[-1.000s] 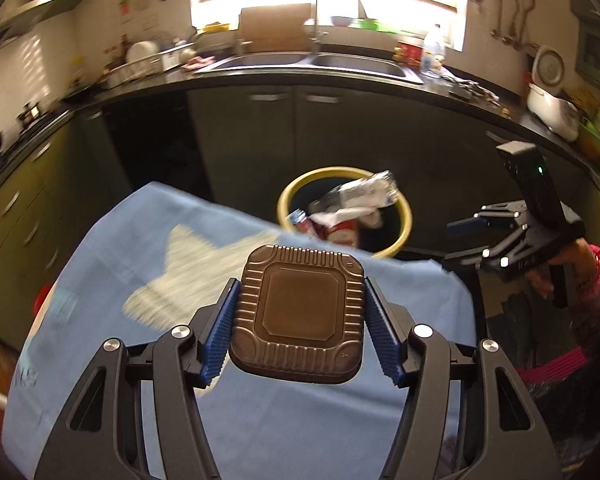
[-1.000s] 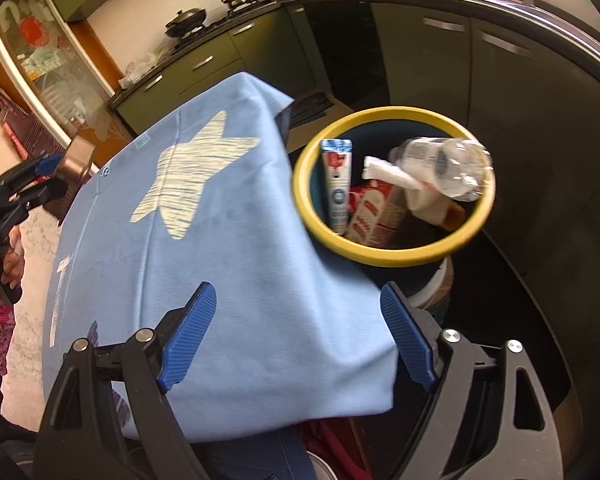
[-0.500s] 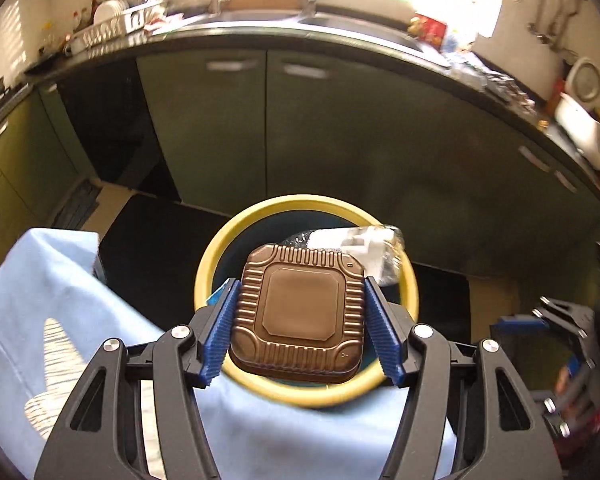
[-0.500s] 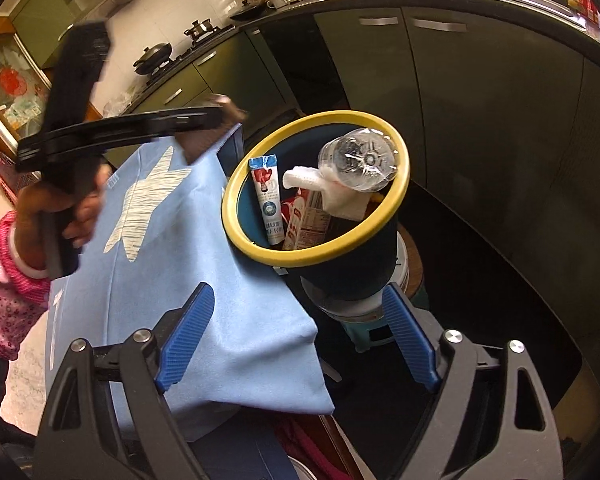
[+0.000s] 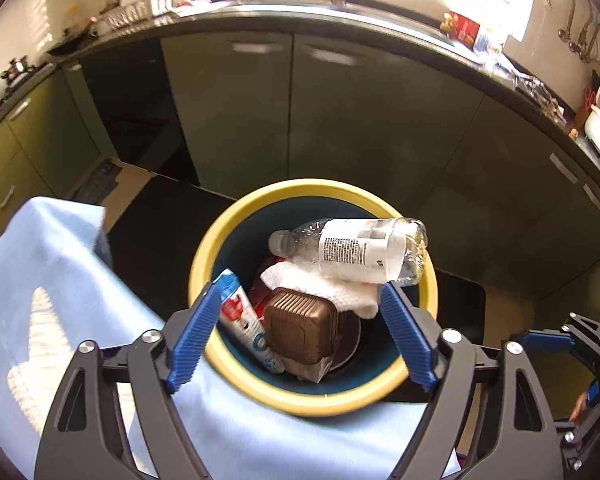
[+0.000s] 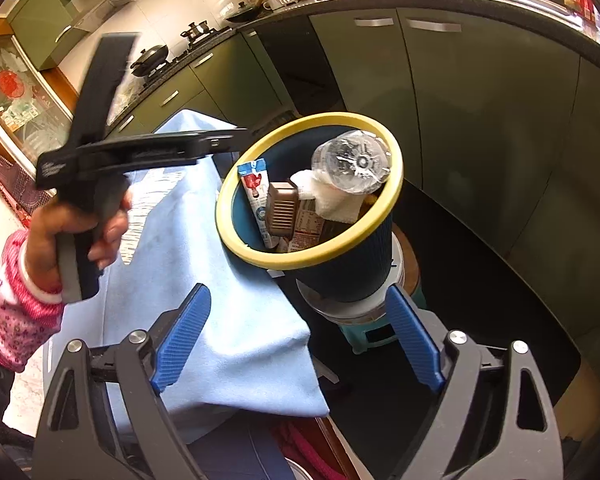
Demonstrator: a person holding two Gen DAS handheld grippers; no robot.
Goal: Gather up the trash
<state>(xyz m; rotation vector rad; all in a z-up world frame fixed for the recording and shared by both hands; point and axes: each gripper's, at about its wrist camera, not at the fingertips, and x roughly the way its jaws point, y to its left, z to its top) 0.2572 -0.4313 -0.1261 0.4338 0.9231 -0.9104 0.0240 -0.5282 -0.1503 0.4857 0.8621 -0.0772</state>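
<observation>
A dark blue bin with a yellow rim [image 5: 220,248] [image 6: 392,208] stands past the table's edge. Inside lie a brown ribbed plastic container [image 5: 300,330] [image 6: 282,208], a clear plastic bottle [image 5: 360,254] [image 6: 354,168], a white tissue [image 5: 332,286], a toothpaste tube [image 5: 244,328] [image 6: 256,192] and a red carton. My left gripper [image 5: 300,340] is open and empty right above the bin; it also shows in the right wrist view [image 6: 220,144]. My right gripper [image 6: 296,340] is open and empty, low, near the bin's base; it also shows in the left wrist view [image 5: 572,344].
A light blue cloth with a pale star [image 5: 60,300] [image 6: 204,280] covers the table next to the bin. The bin sits on a white tub on a small stool [image 6: 364,332]. Green kitchen cabinets [image 5: 340,120] and a dark counter curve behind.
My left gripper moved from over the table to above the bin, then opened; the brown container dropped into the bin. My right gripper shifted lower and nearer the bin.
</observation>
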